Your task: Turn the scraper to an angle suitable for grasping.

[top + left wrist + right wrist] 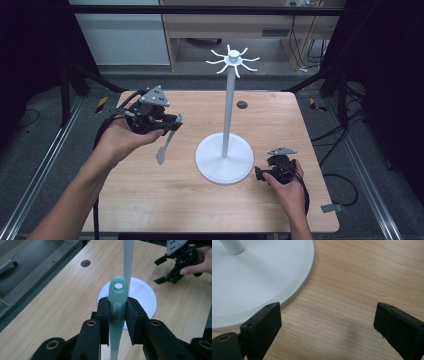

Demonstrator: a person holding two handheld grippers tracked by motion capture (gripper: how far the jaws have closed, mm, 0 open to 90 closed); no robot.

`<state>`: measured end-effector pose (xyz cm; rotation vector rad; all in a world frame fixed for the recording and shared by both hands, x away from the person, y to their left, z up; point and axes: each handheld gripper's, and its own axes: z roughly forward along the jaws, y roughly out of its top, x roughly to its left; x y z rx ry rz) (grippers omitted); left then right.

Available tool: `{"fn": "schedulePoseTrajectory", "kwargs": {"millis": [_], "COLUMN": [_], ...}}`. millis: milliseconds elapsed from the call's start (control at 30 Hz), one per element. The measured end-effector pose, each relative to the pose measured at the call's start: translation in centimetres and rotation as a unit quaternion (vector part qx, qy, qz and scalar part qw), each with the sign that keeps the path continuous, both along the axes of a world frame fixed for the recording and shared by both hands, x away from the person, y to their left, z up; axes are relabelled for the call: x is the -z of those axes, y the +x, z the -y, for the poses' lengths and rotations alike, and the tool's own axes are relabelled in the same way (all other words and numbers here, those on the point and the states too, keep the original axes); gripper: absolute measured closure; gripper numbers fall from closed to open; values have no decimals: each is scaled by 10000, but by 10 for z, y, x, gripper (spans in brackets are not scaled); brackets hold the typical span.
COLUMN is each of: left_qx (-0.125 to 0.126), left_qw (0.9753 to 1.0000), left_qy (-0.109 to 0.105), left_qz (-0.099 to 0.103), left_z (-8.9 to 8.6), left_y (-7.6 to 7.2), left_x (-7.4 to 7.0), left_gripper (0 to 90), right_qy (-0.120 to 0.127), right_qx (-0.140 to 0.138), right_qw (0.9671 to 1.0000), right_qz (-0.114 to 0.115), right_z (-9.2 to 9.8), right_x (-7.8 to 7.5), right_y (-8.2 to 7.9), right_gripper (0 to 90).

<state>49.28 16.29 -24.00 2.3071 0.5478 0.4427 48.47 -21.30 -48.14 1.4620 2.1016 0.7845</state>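
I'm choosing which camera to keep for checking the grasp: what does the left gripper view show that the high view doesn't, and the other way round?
Left gripper view: the hanging hole at the end of the green spatula handle, and the left gripper jaws pressed against both sides of that handle.

High view: the hooks atop the white stand, the spatula's pale blade hanging below the gripper, and both forearms.

Both: the spatula held by the left gripper, the stand's pole and round base, the right gripper open beside the base, and the wooden table.

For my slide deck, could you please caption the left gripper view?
Left gripper clamps a teal spatula by its handle, facing the white stand.
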Motion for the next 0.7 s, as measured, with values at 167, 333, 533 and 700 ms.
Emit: {"fn": "schedulePoseTrajectory", "kwargs": {"millis": [167,333,533,700], "left_qx": [3,-7,-26,-16], "left_qw": [9999,9996,9992,9989], "left_qy": [-129,-212,-312,-344], "left_qz": [75,183,258,328], "left_z": [7,15,22,27], "left_y": [0,-2,-4,-5], "left_x": [-11,-23,-34,-41], "left_gripper": [740,740,740,740], "right_qy": [-10,-4,-1,-7], "right_qx": [0,-3,1,2], "right_qw": [10000,10000,10000,10000], "right_qz": [-12,-10,-9,27], "right_z": [0,0,0,1], "right_x": [0,0,0,0], "right_y": [0,0,0,0], "right_gripper": [81,81,81,82]}}
